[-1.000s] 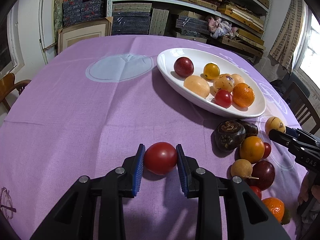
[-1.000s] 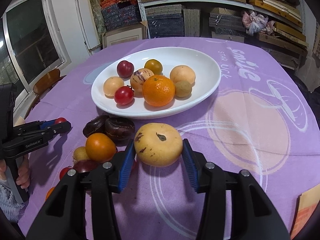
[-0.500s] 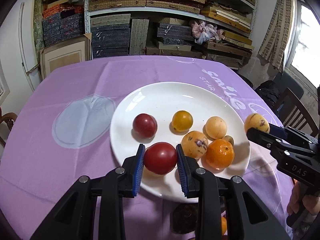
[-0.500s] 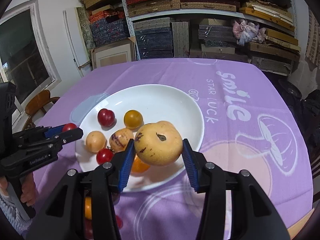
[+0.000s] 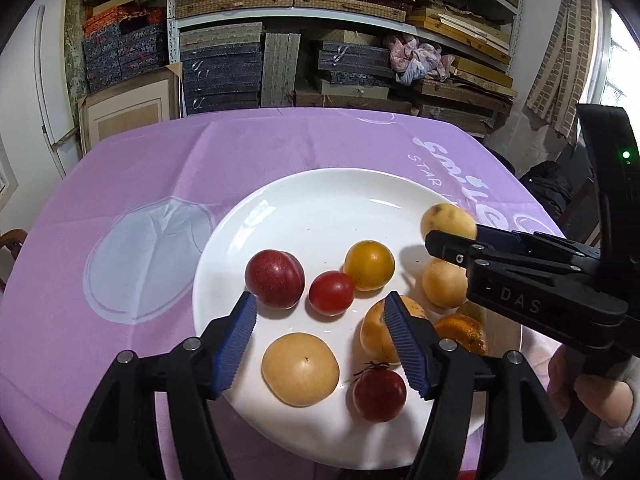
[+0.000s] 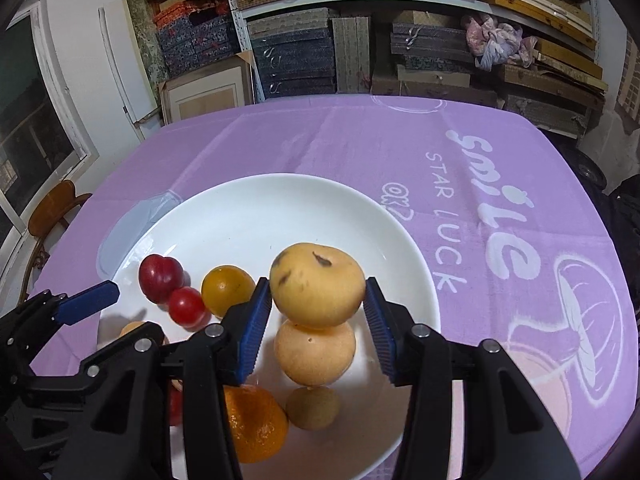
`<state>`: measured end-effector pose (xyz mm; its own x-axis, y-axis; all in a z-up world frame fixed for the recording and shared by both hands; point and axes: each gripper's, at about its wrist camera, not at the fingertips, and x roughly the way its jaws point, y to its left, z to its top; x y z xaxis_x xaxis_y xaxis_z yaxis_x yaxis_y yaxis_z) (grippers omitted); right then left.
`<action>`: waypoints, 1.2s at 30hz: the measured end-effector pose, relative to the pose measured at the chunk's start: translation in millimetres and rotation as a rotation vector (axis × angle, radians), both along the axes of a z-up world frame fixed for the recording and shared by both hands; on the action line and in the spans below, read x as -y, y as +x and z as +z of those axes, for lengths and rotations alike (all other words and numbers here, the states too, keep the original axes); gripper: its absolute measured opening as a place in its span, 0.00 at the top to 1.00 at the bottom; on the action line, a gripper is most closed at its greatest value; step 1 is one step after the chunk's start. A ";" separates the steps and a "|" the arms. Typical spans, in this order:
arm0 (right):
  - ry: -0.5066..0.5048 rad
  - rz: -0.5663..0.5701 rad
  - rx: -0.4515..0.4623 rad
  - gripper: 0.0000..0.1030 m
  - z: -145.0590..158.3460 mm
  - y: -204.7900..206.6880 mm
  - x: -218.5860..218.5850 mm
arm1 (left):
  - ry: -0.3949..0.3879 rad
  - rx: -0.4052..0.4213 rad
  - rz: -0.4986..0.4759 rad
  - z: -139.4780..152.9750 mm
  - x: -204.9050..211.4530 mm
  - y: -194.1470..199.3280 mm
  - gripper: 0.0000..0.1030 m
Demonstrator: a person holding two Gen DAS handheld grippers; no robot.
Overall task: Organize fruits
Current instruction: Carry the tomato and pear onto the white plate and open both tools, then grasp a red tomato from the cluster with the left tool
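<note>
Glossy white plate (image 5: 320, 200); matt purple cloth (image 5: 160, 168).

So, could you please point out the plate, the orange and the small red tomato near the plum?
plate (image 6: 288, 204): right wrist view, bare far part of the dish.
orange (image 6: 256, 424): right wrist view, its top skin.
small red tomato (image 5: 331, 293): left wrist view, its middle.

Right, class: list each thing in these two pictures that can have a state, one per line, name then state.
left gripper: jaws opening, nothing between the pads.
right gripper: shut on the yellow spotted fruit, held above the plate.
small red tomato: resting loose on the plate.
white plate: upright on the purple tablecloth, holding several fruits.
orange: lying on the plate.
</note>
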<state>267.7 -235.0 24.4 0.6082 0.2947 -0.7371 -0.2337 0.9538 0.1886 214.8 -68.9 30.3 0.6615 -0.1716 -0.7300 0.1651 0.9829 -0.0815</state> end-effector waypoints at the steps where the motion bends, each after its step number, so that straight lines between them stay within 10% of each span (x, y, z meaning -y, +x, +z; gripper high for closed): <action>1: -0.006 0.004 -0.006 0.51 -0.9 0.6 -1.0 | -0.007 -0.003 0.005 1.4 -3.0 -1.5 0.34; 6: 0.018 -0.012 0.060 0.48 17.5 -27.4 13.6 | -0.014 -0.002 0.054 11.8 -27.5 -23.6 0.30; 12: 0.139 -0.066 0.206 0.10 51.4 -120.0 60.0 | -0.023 0.018 0.123 15.3 -61.1 -82.9 0.20; 24: 0.272 -0.209 0.116 0.04 -8.0 -202.7 116.2 | 0.050 0.046 0.064 -7.0 -42.5 -195.1 0.19; 36: 0.267 -0.202 0.097 0.04 -12.0 -203.2 111.8 | 0.044 -0.076 -0.096 -28.0 -15.8 -186.4 0.19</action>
